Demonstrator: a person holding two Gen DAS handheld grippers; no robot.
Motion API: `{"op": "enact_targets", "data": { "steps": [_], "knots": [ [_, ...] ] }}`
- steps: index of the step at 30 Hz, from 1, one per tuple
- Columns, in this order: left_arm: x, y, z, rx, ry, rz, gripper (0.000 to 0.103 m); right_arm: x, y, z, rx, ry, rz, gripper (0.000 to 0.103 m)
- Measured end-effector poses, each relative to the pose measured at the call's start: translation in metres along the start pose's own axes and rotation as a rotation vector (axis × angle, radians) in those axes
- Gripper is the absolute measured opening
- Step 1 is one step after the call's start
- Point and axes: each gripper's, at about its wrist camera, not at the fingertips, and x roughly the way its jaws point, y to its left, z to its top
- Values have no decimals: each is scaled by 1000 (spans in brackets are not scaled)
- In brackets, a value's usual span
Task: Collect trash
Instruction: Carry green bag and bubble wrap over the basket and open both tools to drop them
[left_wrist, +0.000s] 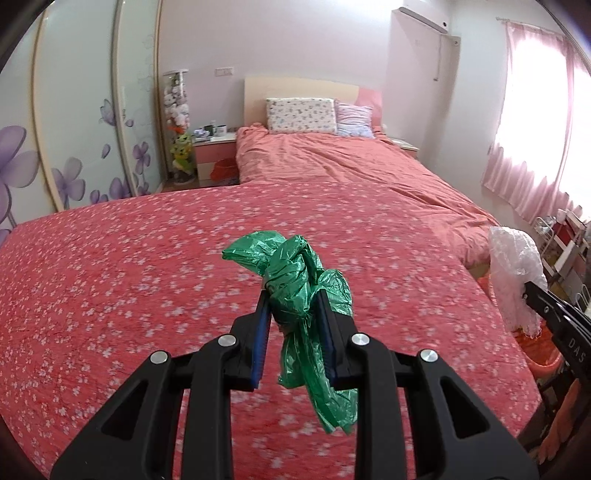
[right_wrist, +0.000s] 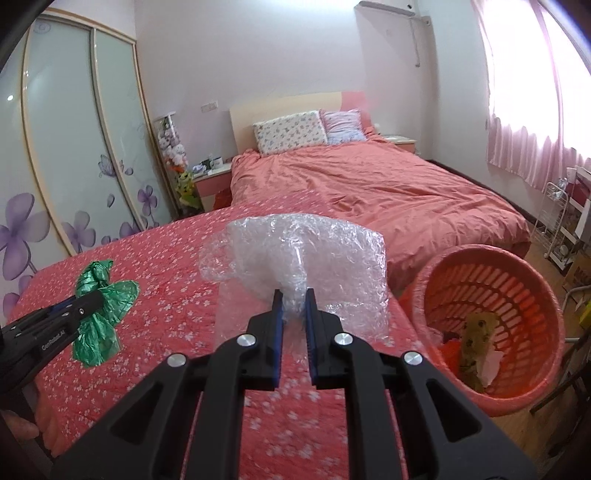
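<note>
My left gripper (left_wrist: 293, 297) is shut on a crumpled green plastic bag (left_wrist: 299, 280) and holds it above the red flowered cover (left_wrist: 110, 280); the bag's tail hangs below the jaws. It also shows in the right wrist view (right_wrist: 105, 299), at the left. My right gripper (right_wrist: 293, 295) is shut on a sheet of clear bubble wrap (right_wrist: 314, 254), held above the cover's right part. The bubble wrap also shows in the left wrist view (left_wrist: 515, 266), at the right. An orange slotted trash basket (right_wrist: 528, 291) stands on the floor to the right, with paper scraps inside.
A bed with a salmon quilt (right_wrist: 388, 184) and pillows (right_wrist: 291, 136) lies behind. A wardrobe with purple flowers (right_wrist: 74, 166) is at the left, a nightstand (right_wrist: 212, 181) beside the bed. A wire rack (right_wrist: 557, 221) and pink curtains (right_wrist: 524, 147) are at the right.
</note>
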Motion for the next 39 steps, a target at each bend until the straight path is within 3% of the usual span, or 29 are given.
{"op": "enact_targets", "data": {
  "steps": [13, 39],
  "knots": [
    [-6, -68, -3, 71, -2, -144, 25, -50, -59, -8, 37, -117, -122, 12],
    [17, -216, -8, 200, 23, -431, 25, -55, -183, -24, 231, -143, -275, 13]
  ]
}}
